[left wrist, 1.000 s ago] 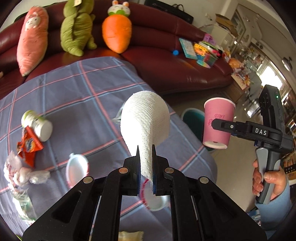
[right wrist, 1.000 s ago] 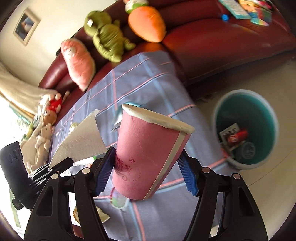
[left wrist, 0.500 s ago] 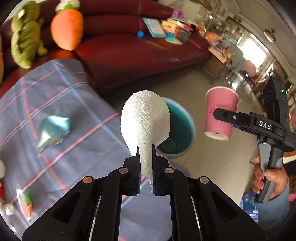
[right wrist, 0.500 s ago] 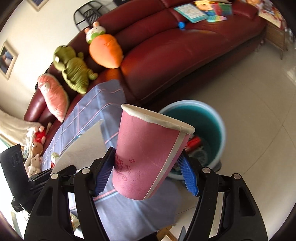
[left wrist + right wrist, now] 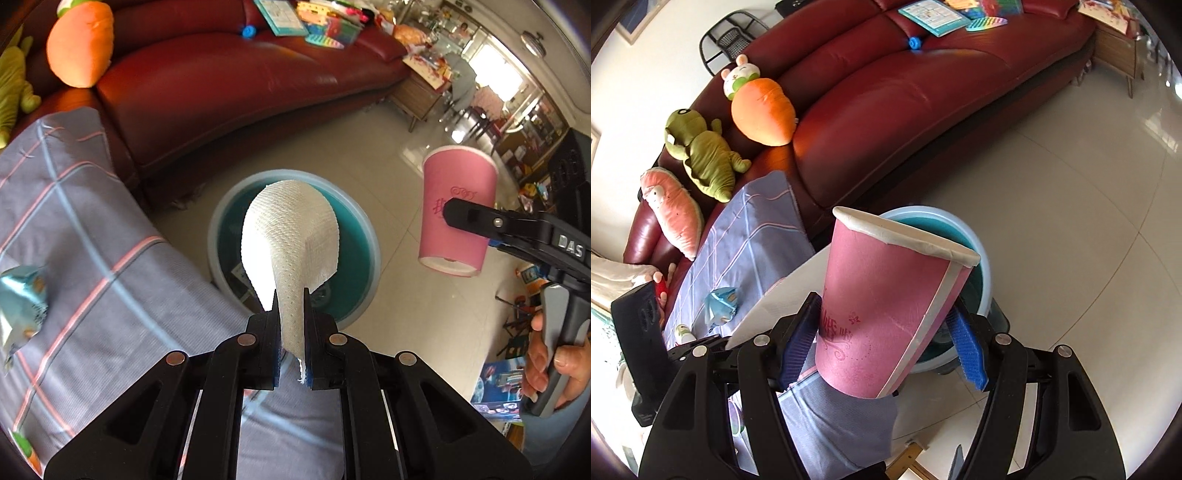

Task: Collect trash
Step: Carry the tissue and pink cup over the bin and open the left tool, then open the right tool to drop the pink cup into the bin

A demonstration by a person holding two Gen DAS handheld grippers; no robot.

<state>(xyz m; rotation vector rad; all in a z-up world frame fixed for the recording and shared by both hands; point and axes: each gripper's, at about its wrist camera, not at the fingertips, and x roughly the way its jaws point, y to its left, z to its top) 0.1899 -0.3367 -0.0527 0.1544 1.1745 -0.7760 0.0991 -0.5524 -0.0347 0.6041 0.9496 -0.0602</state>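
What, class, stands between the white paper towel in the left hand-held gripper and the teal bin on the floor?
Nothing visible does. The white paper towel, pinched in the left hand-held gripper, hangs over the open mouth of the round teal bin. The pink paper cup in the right hand-held gripper sits off to one side.

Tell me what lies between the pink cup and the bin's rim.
Only bare floor tile separates the pink cup from the bin rim, seen in the left wrist view.
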